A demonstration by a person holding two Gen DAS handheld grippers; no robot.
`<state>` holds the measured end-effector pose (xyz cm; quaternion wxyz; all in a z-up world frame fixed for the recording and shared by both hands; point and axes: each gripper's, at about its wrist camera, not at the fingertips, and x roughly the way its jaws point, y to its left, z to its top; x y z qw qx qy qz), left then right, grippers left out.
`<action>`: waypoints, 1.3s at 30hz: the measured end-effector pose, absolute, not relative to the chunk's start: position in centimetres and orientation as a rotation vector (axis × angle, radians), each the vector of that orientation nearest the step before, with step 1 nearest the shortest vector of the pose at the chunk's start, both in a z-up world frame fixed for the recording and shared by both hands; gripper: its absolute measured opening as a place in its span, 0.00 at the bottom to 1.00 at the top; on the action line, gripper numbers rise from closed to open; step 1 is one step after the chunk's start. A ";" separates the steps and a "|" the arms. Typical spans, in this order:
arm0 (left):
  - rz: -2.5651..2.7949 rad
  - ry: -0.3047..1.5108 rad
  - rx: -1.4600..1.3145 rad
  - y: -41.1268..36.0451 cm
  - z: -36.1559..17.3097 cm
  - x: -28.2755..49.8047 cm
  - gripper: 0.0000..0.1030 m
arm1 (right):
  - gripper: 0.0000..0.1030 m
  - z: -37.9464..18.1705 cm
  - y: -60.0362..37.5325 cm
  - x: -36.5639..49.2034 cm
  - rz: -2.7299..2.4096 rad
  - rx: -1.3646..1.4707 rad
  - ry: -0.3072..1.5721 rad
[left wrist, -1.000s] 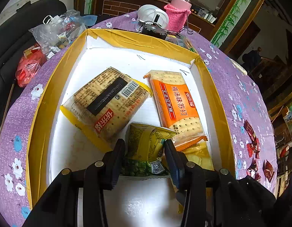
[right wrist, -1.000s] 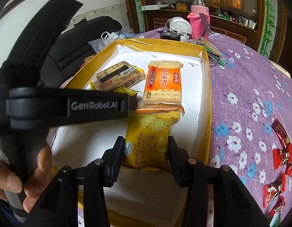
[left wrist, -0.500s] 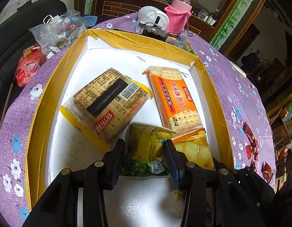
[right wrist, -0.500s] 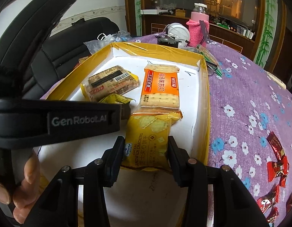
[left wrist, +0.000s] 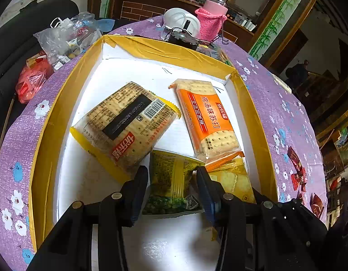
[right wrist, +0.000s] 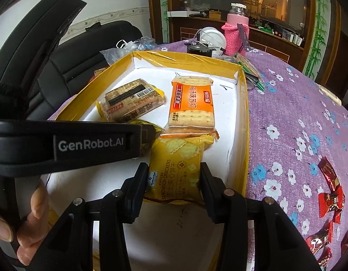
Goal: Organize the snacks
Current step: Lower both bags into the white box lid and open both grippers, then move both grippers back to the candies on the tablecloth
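Both grippers are setting packets into the tray (left wrist: 45, 135); left gripper (left wrist: 171, 187) is clamping the green-yellow packet (left wrist: 171, 180), right gripper (right wrist: 175, 180) seemingly pinching the cheese cracker packet (right wrist: 176, 169); releasing is coming next.

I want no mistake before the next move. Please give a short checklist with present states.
1. Left gripper shut on the green pack: ok.
2. Right gripper shut on the cheese pack: ok.
3. Both packs inside the tray: ok.
4. Orange pack clear of the cheese pack: not ok, their ends overlap.
5. Barcode pack clear of the green pack: cannot tell.
6. Red candies in the tray: not ok, on the cloth.
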<state>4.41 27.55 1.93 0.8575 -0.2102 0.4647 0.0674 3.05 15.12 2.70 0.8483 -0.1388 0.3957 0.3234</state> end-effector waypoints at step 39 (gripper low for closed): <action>0.129 0.877 -0.481 28.8 4.8 0.5 0.51 | 0.50 5.1 13.7 5.0 0.704 -0.172 0.870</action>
